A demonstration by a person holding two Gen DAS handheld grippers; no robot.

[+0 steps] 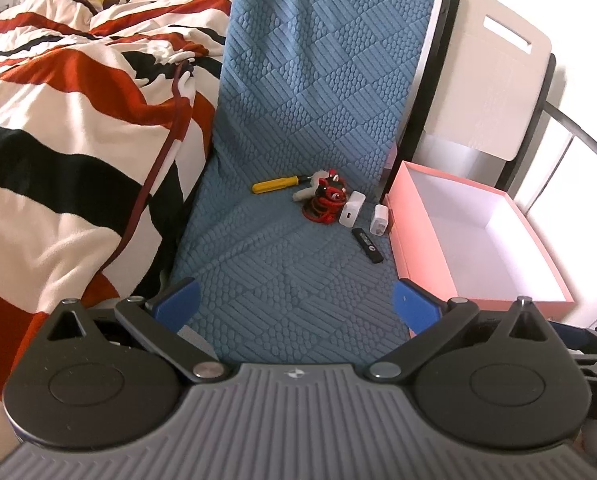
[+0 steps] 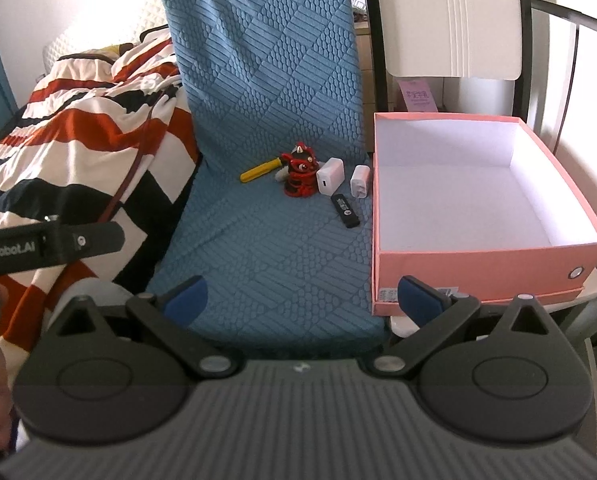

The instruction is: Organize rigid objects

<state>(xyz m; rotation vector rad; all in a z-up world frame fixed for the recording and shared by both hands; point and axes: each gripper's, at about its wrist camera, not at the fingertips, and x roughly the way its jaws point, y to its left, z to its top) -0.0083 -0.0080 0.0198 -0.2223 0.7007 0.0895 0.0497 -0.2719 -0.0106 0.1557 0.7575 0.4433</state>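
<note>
Both grippers idle: left gripper (image 1: 296,306) and right gripper (image 2: 304,298) have blue pads spread wide, nothing between them, both hanging over the near end of the blue quilted mat (image 2: 266,248). The items sit clustered mid-mat, well ahead of the fingertips: yellow-handled screwdriver (image 2: 259,171) farthest left, red-and-black figurine (image 2: 299,176) upright just right of it, larger white charger (image 2: 329,179) touching or nearly touching the figurine's right side, smaller white charger (image 2: 360,181) a bit further right, just beside the box wall. Black USB stick (image 2: 345,210) lies flat in front of the two chargers, angled. Pink open box (image 2: 478,264) sits to the right of the mat, white interior empty. Striped blanket (image 1: 70,120) bunched along the mat's left edge. The left gripper's black body pokes into the right wrist view at left.
</note>
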